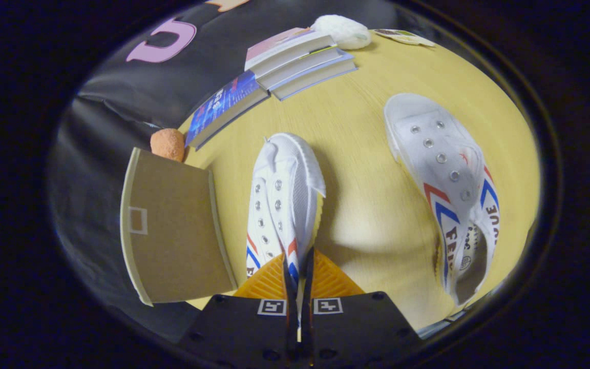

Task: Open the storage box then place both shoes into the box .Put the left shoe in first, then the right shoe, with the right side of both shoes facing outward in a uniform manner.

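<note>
My gripper (299,256) is shut on a white canvas shoe (282,197) with red and blue chevrons, both fingers pinching the edge of its side wall near the heel. The shoe hangs tilted on its side over the wooden table (372,215), toe pointing away from me. A second matching white shoe (448,187) lies on the table to the right, toe also pointing away, its opening near me. To the left of the held shoe stands the brown cardboard storage box (172,230); I see a flat brown panel with a pale rim, and cannot tell how far it stands open.
Several stacked books (295,59) lie at the far side of the table, with a blue-covered book (223,107) slanting toward the box. An orange fuzzy ball (168,143) sits behind the box. A white fluffy object (341,31) rests beyond the books.
</note>
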{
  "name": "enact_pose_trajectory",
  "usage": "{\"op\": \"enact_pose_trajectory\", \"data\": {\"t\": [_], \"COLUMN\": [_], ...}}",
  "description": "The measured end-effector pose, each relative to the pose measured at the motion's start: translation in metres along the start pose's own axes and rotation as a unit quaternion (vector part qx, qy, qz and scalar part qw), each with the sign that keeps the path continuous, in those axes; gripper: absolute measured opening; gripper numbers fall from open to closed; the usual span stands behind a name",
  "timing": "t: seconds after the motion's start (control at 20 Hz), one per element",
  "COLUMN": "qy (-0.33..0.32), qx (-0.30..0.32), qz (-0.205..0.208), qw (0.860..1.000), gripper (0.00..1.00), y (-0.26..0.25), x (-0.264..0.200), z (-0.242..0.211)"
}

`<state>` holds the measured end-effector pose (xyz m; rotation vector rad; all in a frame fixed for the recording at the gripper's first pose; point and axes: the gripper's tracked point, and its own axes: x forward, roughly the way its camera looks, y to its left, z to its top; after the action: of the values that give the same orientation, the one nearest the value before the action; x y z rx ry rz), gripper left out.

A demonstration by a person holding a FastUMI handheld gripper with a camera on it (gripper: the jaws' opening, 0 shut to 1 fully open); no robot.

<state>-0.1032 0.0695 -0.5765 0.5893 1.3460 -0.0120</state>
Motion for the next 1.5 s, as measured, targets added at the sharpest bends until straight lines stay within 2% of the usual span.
{"op": "enact_pose_trajectory", "data": {"t": [0.2,0.4,0.6,0.7,0.9,1.1,1.5], "qy": [-0.031,-0.061,-0.054,-0.035,0.011,0.046,0.075], "qx": [0.012,-0.038,-0.093,-0.115,-0.143,-0.163,-0.168], "qz": [0.055,0.115,0.18,0.196,0.194,0.171,0.124], "qw": [0.998,0.991,0.978,0.973,0.97,0.97,0.975], "gripper": [0.05,0.05,0.05,0.05,0.05,0.05,0.05], "y": [0.052,0.137,0.231,0.264,0.3,0.307,0.306], "x": [-0.036,-0.072,-0.087,-0.077,-0.04,-0.01,0.032], "z": [0.028,0.052,0.041,0.026,-0.013,-0.042,-0.061]}}
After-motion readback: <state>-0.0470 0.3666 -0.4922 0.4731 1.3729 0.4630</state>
